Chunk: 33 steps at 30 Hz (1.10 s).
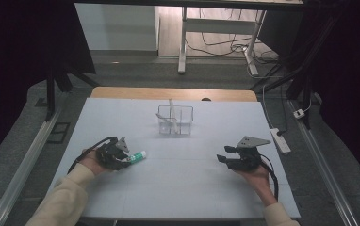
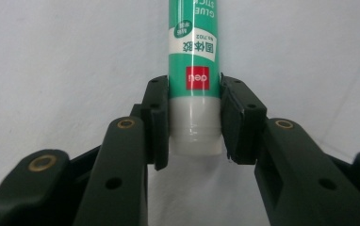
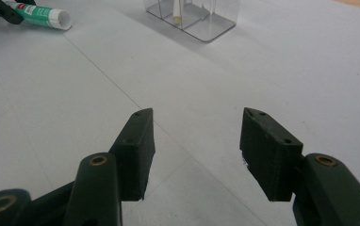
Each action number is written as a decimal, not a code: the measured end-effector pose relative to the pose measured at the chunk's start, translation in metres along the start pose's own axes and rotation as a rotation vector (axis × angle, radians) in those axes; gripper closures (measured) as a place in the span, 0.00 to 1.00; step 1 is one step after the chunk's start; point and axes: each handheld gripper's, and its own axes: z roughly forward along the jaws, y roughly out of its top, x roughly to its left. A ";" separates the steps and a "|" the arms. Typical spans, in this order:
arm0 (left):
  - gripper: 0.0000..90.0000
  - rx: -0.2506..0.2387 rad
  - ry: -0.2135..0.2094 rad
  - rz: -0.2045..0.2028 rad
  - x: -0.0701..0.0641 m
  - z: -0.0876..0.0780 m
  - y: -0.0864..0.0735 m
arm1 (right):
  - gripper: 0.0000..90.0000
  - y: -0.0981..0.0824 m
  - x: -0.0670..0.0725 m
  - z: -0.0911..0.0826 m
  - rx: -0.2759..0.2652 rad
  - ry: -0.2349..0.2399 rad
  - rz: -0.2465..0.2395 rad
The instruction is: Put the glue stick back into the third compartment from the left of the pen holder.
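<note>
A green and white glue stick (image 1: pixel 138 156) lies on the pale table (image 1: pixel 192 188) at the left. My left gripper (image 1: pixel 124 157) is shut on its white end. In the left gripper view both pads press the sides of the glue stick (image 2: pixel 192 61) at the left gripper (image 2: pixel 193 113), and the green labelled part points away. My right gripper (image 1: pixel 224 154) rests low at the right side of the table, open with nothing between its jaws. The right gripper view has the right gripper (image 3: pixel 197 127) over bare table, with the glue stick (image 3: pixel 41 15) far off at the upper left.
A clear divided container (image 1: pixel 175 120) stands at the middle back of the table with a thin white stick (image 1: pixel 171 113) leaning in it; it appears as the container (image 3: pixel 192 14) in the right gripper view. A white power strip (image 1: pixel 280 140) lies on the floor at the right.
</note>
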 end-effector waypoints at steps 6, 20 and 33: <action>0.72 -0.054 -0.040 0.006 -0.008 -0.008 0.011 | 0.50 0.003 0.005 0.000 -0.017 0.011 -0.012; 0.72 -0.142 -0.115 -0.005 -0.025 -0.010 0.055 | 0.47 0.014 0.019 0.002 -0.019 0.037 -0.069; 0.72 -0.147 -0.128 0.034 -0.039 -0.001 0.083 | 0.46 0.027 0.037 0.011 -0.012 0.078 -0.125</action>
